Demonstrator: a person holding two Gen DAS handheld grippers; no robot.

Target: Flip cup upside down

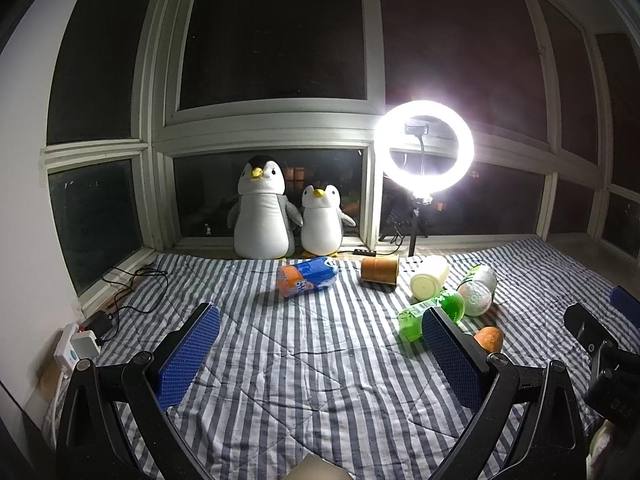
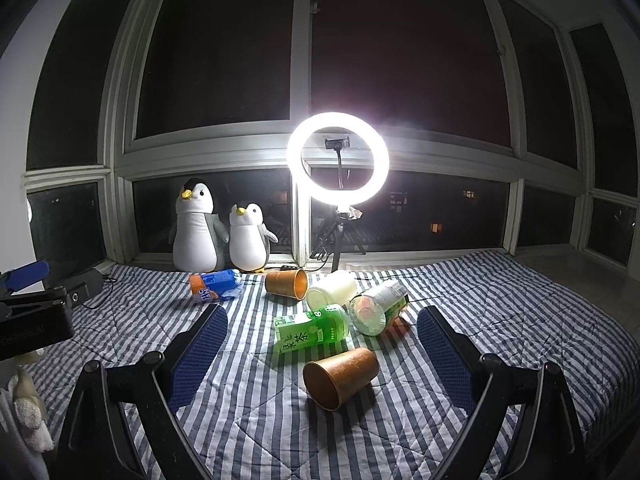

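Dark windows (image 2: 304,48) (night), glaring ring light (image 2: 338,156)

We see two plush penguins (image 2: 218,232) by the window, a glowing ring light (image 2: 338,160), and a blue-and-white striped quilt (image 2: 500,312).

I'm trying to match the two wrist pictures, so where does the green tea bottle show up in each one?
Left wrist: the green tea bottle lies right of centre on the striped quilt, partly hidden behind the left claw's right finger.
Right wrist: the bottle lies near centre, just beyond the near brown cup.
Shared landmark: the ring light.
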